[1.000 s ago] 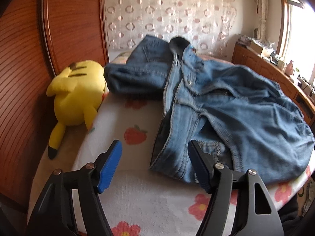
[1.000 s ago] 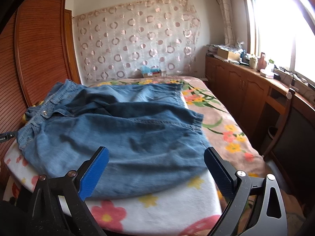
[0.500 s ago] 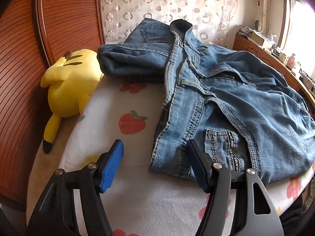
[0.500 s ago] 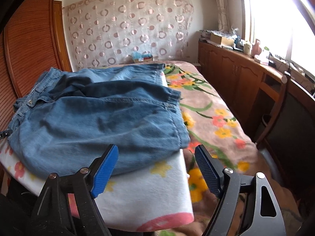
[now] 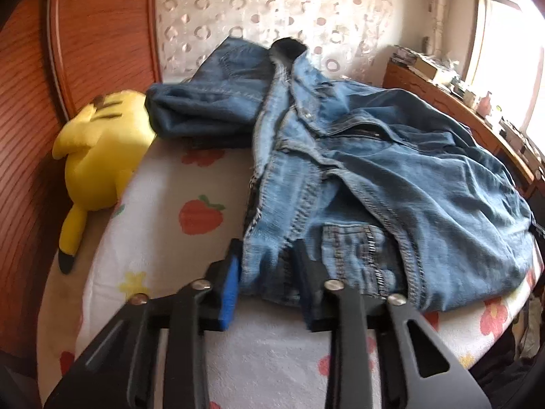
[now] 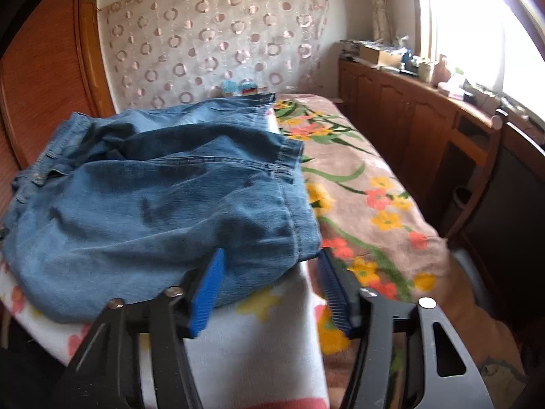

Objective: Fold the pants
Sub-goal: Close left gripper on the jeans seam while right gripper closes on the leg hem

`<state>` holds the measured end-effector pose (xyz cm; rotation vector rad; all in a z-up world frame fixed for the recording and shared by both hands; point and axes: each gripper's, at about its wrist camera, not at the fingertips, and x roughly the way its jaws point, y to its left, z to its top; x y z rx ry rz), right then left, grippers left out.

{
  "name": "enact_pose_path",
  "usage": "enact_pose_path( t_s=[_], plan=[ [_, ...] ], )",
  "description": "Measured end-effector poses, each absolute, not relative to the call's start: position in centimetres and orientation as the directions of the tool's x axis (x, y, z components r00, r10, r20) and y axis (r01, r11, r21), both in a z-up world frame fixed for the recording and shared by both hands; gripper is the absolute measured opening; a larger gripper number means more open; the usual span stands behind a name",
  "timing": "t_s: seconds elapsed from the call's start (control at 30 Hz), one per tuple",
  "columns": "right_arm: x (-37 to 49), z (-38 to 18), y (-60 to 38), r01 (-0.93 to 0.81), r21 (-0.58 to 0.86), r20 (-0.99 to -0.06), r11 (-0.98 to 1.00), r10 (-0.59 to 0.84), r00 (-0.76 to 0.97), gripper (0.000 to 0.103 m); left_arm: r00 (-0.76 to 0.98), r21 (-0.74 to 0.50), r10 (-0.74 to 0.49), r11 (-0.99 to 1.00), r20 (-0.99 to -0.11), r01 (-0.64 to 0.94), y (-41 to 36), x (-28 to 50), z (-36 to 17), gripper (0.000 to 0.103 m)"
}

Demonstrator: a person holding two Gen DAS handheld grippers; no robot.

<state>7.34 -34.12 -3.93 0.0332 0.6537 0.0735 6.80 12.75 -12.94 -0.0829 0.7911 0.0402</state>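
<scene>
Blue denim pants [image 5: 391, 184] lie crumpled on a white fruit-print blanket [image 5: 163, 225] on the bed. In the left wrist view my left gripper [image 5: 269, 262] has its jaws narrowed around the near waistband corner [image 5: 262, 252], and cloth sits between the pads. In the right wrist view the pants [image 6: 153, 197] spread left of centre. My right gripper [image 6: 269, 266] straddles the near corner of the leg hem [image 6: 293, 238], its jaws partly open with cloth between them, not pinched.
A yellow plush toy [image 5: 102, 150] lies at the left by the wooden headboard [image 5: 95, 34]. A darker folded denim piece [image 5: 211, 109] lies behind the pants. A floral brown blanket [image 6: 368, 197] covers the bed's right side. Wooden cabinets [image 6: 425, 116] line the window wall.
Both grippers moved forward onto the pants. The left jaws narrowed a lot around the waistband corner. The right jaws narrowed around the hem corner.
</scene>
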Motion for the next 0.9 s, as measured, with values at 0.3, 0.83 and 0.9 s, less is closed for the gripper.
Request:
enact_pose_path(
  t_s=[0.3,0.83,0.9],
  plan=[
    [5.8,-3.3,-34.4,-0.09,0.037,-0.572,0.995,0.095,0.815,0.003,0.759,-0.06,-0.002,0.997,-0.651,-0.049,12.3,4.6,-9.9,0.013],
    [2.5,4.6,-32.2,-0.264,0.06,-0.372,0.963,0.267,0.889,0.002,0.826,-0.035,-0.027,0.999,-0.563,0.008,11.1,0.8,-4.5,0.01],
    [3.3,4.3,-30.4,-0.319,0.052,-0.377,0.946,0.315,0.871,0.002,0.813,-0.035,-0.022,0.999,-0.581,0.002,11.1,1.3,-5.2,0.01]
  ],
)
